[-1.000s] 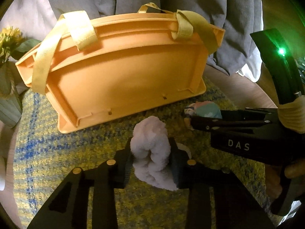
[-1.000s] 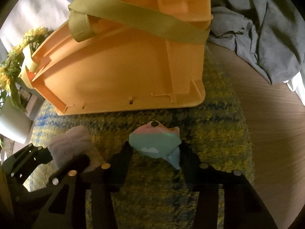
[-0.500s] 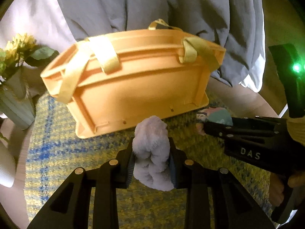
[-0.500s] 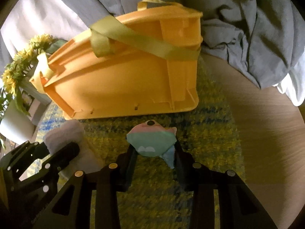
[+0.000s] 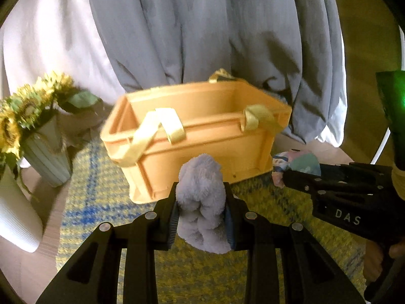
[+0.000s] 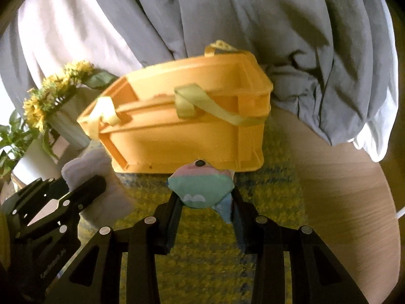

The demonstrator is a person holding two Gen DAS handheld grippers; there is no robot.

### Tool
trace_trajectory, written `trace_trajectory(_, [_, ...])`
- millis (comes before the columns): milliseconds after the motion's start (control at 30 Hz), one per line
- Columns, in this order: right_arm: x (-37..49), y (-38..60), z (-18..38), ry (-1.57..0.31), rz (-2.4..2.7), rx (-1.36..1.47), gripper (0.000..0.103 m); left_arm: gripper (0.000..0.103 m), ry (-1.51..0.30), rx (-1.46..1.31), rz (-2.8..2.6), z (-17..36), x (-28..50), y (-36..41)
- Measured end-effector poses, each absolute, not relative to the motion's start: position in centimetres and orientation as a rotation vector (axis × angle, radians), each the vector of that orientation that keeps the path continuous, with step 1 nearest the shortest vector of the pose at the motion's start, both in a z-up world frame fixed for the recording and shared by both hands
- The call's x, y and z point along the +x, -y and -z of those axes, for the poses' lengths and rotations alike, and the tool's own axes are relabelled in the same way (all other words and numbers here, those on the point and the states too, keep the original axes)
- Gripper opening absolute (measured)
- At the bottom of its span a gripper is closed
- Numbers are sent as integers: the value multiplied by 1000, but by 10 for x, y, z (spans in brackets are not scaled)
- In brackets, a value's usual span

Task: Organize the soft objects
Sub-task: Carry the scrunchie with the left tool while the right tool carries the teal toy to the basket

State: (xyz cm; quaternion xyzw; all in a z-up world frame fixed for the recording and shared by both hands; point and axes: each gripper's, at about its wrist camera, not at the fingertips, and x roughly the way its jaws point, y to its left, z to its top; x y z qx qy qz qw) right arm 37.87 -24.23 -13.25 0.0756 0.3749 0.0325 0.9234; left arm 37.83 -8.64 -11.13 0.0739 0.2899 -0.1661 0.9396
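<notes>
An orange plastic basket [image 5: 202, 141] [image 6: 182, 136] with pale yellow strap handles stands on a yellow-and-blue mat, its open top now partly in sight. My left gripper [image 5: 201, 210] is shut on a fluffy lavender soft toy [image 5: 201, 202], held above the mat in front of the basket. My right gripper [image 6: 205, 197] is shut on a pastel green-and-pink soft toy [image 6: 200, 187] with one black eye, also just short of the basket's near wall. Each gripper shows in the other's view: the right gripper [image 5: 286, 174] at the right, the left gripper [image 6: 86, 179] at the lower left.
A vase of sunflowers [image 5: 38, 131] [image 6: 58, 101] stands left of the basket, with a white ribbed pot [image 5: 15, 217] nearer. Grey and white draped cloth [image 5: 215, 38] hangs behind. The woven mat [image 5: 96, 202] lies on a round wooden table [image 6: 329, 177].
Both grippers have risen with their toys still gripped. The basket now sits lower and smaller in both views, and its inside has come into sight.
</notes>
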Motion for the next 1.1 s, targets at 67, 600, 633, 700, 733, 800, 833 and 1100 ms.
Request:
trace_trajectory(67, [374,238,124,-749,-64,152,38,30,-567,153,331,104,375,85])
trace_trajectory(600, [355,227,69,-587,-75,152,38,30,-422,105,306,52,356,68])
trace_trajectory(633, [354,226,66,-576,-77,152,38,30,-409,104,302,49,355,67])
trace_trajectory(700, [355,226,61,-561,-79,155,38,30,-386,105,295,43,354,66])
trace_trajectory(733, [355,225,57,-550,-81,158,38,30,-374,103,291,40,354,65])
trace_trajectory(800, [355,225,52,-529,-81,160,38,30,-361,98,287,36,356,65])
trace_trajectory(833, [356,224,48,-516,-81,158,38,30,-353,93,284,33,357,64])
trace_trajectory(1100, [362,224,28,-439,-73,144,38,30,-290,92,263,16,366,60])
